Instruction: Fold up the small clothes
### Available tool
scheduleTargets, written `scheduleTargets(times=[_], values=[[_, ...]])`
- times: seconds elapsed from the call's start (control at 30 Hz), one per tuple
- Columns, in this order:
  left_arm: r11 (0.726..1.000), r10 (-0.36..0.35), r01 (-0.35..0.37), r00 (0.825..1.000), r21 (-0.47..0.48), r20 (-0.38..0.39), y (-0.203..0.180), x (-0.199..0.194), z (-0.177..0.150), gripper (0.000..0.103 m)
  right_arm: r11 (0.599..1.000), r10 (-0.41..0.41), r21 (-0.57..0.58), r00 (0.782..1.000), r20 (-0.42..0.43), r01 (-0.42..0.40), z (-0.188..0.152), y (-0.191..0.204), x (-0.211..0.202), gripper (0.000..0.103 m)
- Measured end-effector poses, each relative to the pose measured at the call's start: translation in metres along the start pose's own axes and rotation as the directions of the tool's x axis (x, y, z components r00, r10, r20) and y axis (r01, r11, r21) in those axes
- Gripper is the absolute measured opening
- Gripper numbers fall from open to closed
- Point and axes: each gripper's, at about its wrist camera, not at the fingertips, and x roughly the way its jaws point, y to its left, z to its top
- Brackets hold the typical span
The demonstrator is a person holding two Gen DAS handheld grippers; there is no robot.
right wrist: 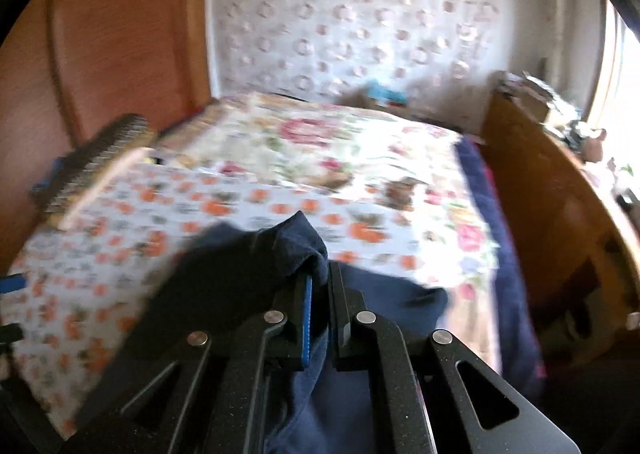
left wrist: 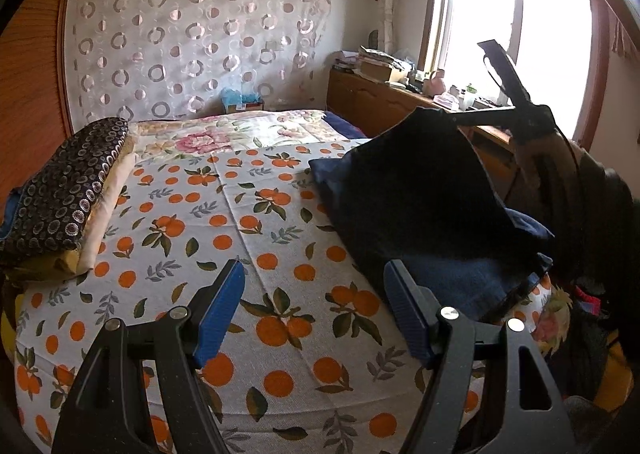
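Note:
A navy blue garment point(left wrist: 420, 198) lies on the right side of the bed, one part lifted into the air. My right gripper point(left wrist: 460, 118) is shut on its raised top edge, seen at the right of the left wrist view. In the blurred right wrist view the same gripper point(right wrist: 319, 282) pinches a bunched fold of the navy garment point(right wrist: 248, 278), which hangs below it. My left gripper point(left wrist: 314, 290) is open and empty, low over the bed at the front, with the garment's lower edge just beside its right finger point(left wrist: 404, 306).
The bed has an orange-fruit patterned sheet point(left wrist: 224, 214) and a floral cover point(left wrist: 224, 138) behind. Folded dark patterned fabrics point(left wrist: 68, 190) are stacked at the left edge. A wooden cabinet with clutter point(left wrist: 384, 94) stands at the right under the window. A wooden headboard point(right wrist: 120, 34) is at left.

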Motion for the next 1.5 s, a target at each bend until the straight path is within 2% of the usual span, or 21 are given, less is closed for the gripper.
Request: scheduleTargets(times=[0.17, 0.27, 0.4, 0.43, 0.5, 0.53, 0.6, 0.7, 0.87, 1.07, 1.33, 1.5], values=[[1.0, -0.002, 0.002, 1.0, -0.001, -0.009, -0.001, 0.004, -0.002, 0.073, 0.992, -0.125, -0.001, 0.991, -0.052, 0.125, 0.009, -0.026, 0.025, 0.005], [1.0, -0.008, 0.008, 1.0, 0.004, -0.018, -0.002, 0.006, -0.003, 0.073, 0.981, -0.192, -0.028, 0.976, -0.102, 0.19, 0.004, -0.026, 0.048, 0.005], [1.0, -0.012, 0.012, 1.0, 0.016, -0.023, -0.006, 0.008, -0.003, 0.073, 0.973, -0.231, -0.018, 0.968, -0.1, 0.231, 0.0, -0.018, 0.053, 0.005], [1.0, -0.013, 0.013, 1.0, 0.017, -0.024, -0.006, 0.008, -0.003, 0.073, 0.966, -0.257, -0.026, 0.961, -0.101, 0.256, 0.004, -0.013, 0.055, 0.007], [1.0, -0.017, 0.018, 1.0, 0.018, -0.026, -0.008, 0.01, -0.003, 0.073, 0.947, -0.32, -0.036, 0.943, -0.091, 0.318, 0.006, -0.009, 0.052, 0.019], [1.0, -0.019, 0.019, 0.999, 0.02, -0.029, -0.01, 0.011, -0.003, 0.073, 0.945, -0.327, -0.036, 0.941, -0.085, 0.325, 0.006, -0.007, 0.052, 0.021], [0.999, -0.023, 0.024, 0.999, 0.025, -0.036, -0.013, 0.014, -0.003, 0.073, 0.951, -0.309, -0.029, 0.948, -0.079, 0.307, 0.006, -0.003, 0.047, 0.028], [0.999, -0.036, 0.038, 0.998, 0.032, -0.045, -0.018, 0.017, -0.004, 0.073, 0.96, -0.278, 0.002, 0.958, -0.068, 0.279, -0.006, 0.001, 0.033, 0.03], [0.996, -0.071, 0.074, 0.996, 0.043, -0.061, -0.03, 0.021, -0.007, 0.073, 0.993, -0.117, 0.021, 0.992, -0.035, 0.118, -0.053, 0.016, -0.001, 0.03], [0.994, -0.094, 0.099, 0.992, 0.052, -0.089, -0.042, 0.029, -0.012, 0.073, 1.0, -0.014, 0.004, 0.999, -0.031, 0.014, -0.106, 0.046, -0.033, 0.03], [0.991, -0.107, 0.116, 0.987, 0.068, -0.121, -0.055, 0.036, -0.015, 0.073, 0.999, -0.024, 0.027, 0.999, -0.043, 0.025, -0.15, 0.057, -0.064, 0.03], [0.988, -0.112, 0.126, 0.984, 0.093, -0.142, -0.067, 0.042, -0.018, 0.073, 0.997, -0.075, 0.026, 0.996, -0.057, 0.076, -0.149, 0.055, -0.063, 0.03]])
